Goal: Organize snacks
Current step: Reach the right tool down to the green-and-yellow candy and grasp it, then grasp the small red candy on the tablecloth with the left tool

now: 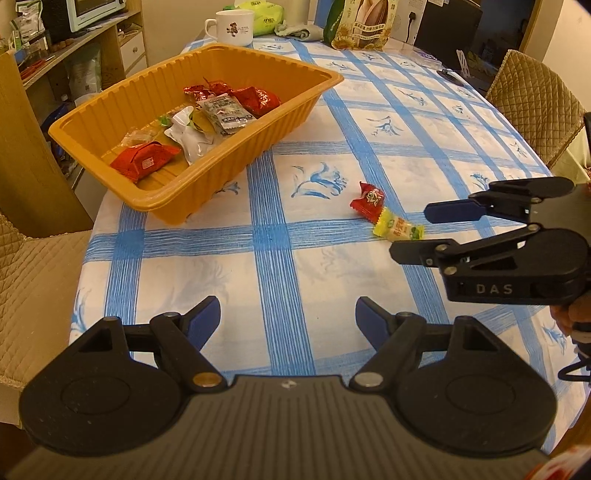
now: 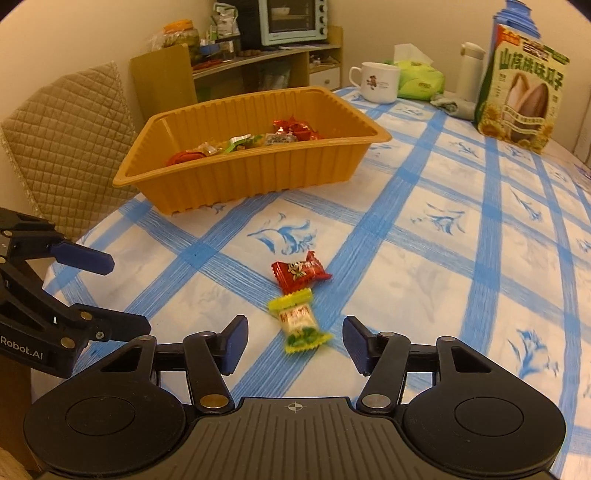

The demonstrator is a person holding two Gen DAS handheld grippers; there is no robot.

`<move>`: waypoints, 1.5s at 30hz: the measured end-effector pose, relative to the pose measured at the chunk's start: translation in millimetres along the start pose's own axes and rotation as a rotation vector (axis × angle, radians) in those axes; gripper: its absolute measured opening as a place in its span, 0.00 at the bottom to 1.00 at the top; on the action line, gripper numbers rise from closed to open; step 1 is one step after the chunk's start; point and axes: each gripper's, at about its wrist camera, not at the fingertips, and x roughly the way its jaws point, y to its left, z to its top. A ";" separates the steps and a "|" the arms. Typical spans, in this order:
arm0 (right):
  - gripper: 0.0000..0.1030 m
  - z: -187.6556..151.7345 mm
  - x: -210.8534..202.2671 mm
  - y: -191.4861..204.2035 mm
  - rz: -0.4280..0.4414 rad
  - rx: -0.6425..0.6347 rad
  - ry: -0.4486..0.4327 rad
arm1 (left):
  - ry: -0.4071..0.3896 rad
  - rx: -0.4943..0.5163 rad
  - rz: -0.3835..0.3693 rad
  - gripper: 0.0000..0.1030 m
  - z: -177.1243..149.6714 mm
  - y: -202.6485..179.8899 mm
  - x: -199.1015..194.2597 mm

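An orange plastic tray (image 1: pixel 236 166) (image 2: pixel 258 181) holds several wrapped snacks on the blue-checked tablecloth. Two loose candies lie on the cloth: a red one (image 1: pixel 367 197) (image 2: pixel 301 271) and a yellow-green one (image 1: pixel 399 229) (image 2: pixel 300 321). My right gripper (image 2: pixel 295 341) (image 1: pixel 413 230) is open, low over the cloth, with the yellow-green candy just ahead between its fingertips. My left gripper (image 1: pixel 288 321) (image 2: pixel 125 295) is open and empty, over bare cloth in front of the tray.
A white mug (image 1: pixel 229 27) (image 2: pixel 375 83), a green tissue pack (image 2: pixel 419 83) and a sunflower-seed bag (image 1: pixel 364 24) (image 2: pixel 522 92) stand at the table's far end. Quilted chairs (image 1: pixel 535 99) (image 2: pixel 70 147) flank the table. Shelves with an oven (image 2: pixel 291 20) stand behind.
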 end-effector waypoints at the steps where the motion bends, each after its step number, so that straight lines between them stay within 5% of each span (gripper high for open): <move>1: 0.53 0.7 2.6 0.5 0.001 -0.010 0.003 | 0.001 0.002 -0.001 0.76 1.1 0.2 1.2; 8: 0.45 2.8 13.2 0.9 0.003 -0.032 0.011 | 0.004 0.029 -0.008 0.76 8.1 -2.3 8.6; 14: 0.21 3.4 13.2 -1.7 -0.006 -0.040 0.019 | 0.006 0.049 -0.018 0.76 13.1 -6.2 13.4; 29: 0.20 -3.6 -41.5 -49.8 -0.112 0.216 -0.055 | -0.039 0.192 -0.086 0.62 46.2 -43.2 34.4; 45: 0.20 -29.1 -84.8 -76.2 -0.198 0.375 -0.085 | -0.044 0.329 -0.088 0.27 73.5 -77.6 75.3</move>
